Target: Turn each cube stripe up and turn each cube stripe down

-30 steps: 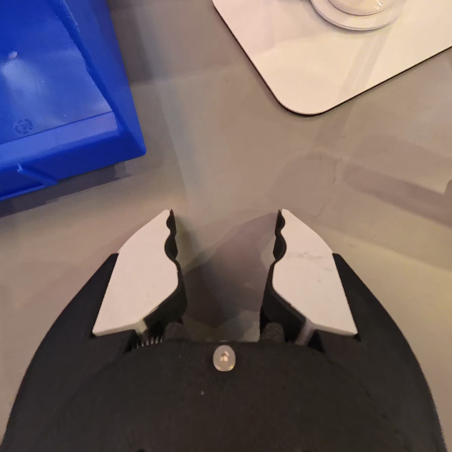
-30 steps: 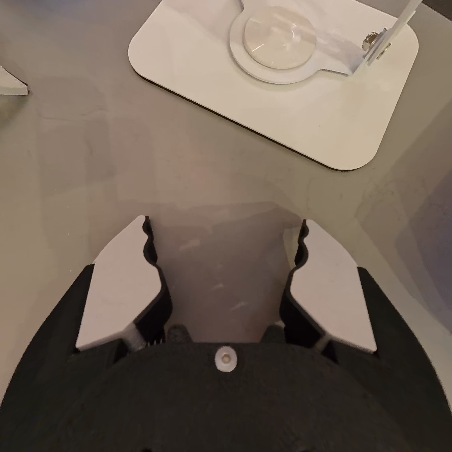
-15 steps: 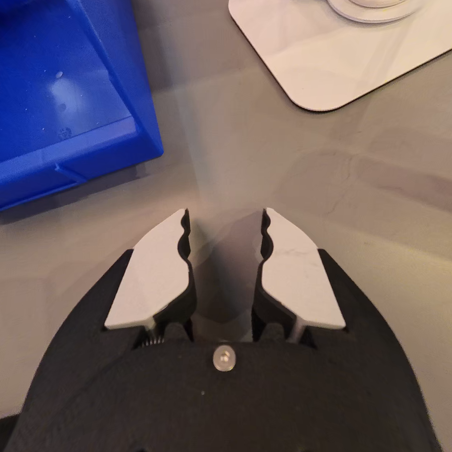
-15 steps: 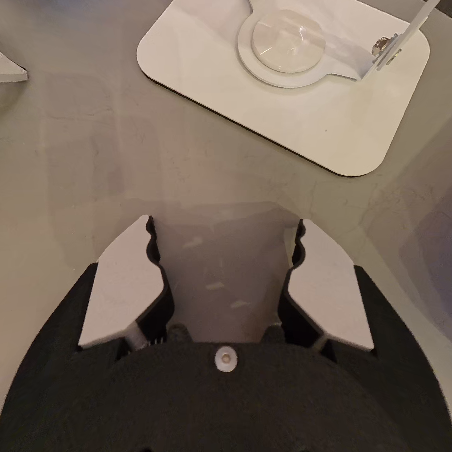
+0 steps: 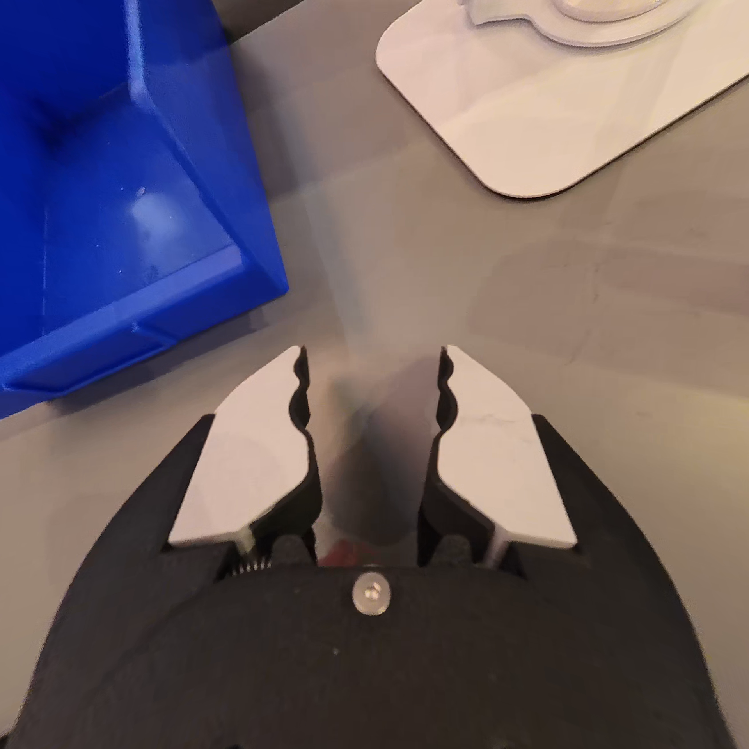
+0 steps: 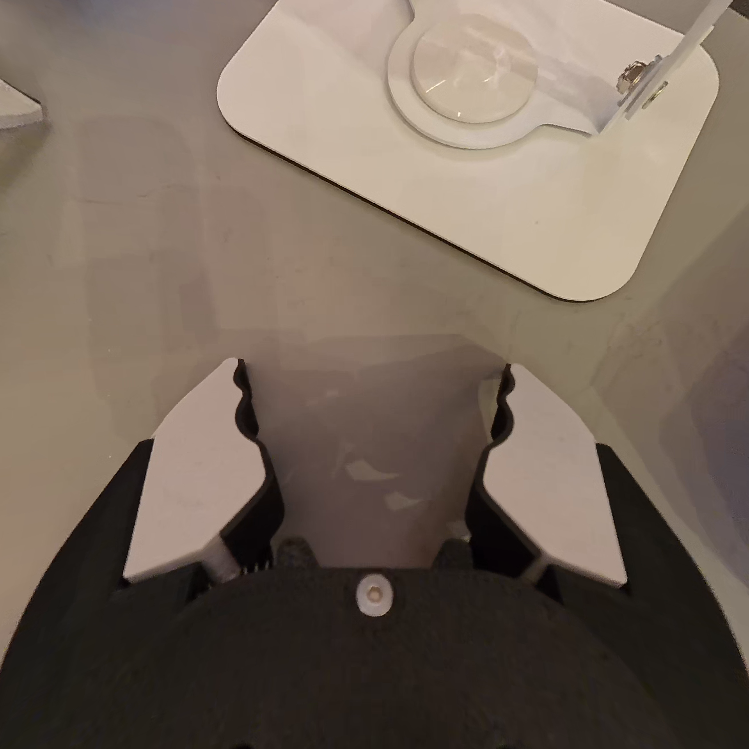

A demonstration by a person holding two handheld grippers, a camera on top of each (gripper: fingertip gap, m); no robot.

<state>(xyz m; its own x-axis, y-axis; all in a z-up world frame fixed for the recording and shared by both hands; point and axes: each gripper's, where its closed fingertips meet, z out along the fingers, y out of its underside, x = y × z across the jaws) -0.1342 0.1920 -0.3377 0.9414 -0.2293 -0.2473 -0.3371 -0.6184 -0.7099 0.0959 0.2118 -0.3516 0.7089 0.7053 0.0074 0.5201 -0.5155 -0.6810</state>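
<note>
No cube shows in either view. My left gripper [image 5: 373, 352] is open and empty over the bare grey table [image 5: 405, 259], just right of the front corner of a blue bin [image 5: 121, 202]. My right gripper [image 6: 373, 364] is wide open and empty over the same table [image 6: 162, 263], short of a white board [image 6: 466, 194]. A white tip, perhaps the left gripper's finger [image 6: 16, 107], shows at the left edge of the right wrist view.
The white board bears a round clear disc in a white ring [image 6: 470, 77] and a slanted white bracket with a bolt [image 6: 632, 81]. The board also shows at the top right of the left wrist view [image 5: 547, 113].
My left gripper has moved left and forward toward the blue bin; its jaws narrowed, then widened a little, on air. My right gripper has drifted slightly, still wide open.
</note>
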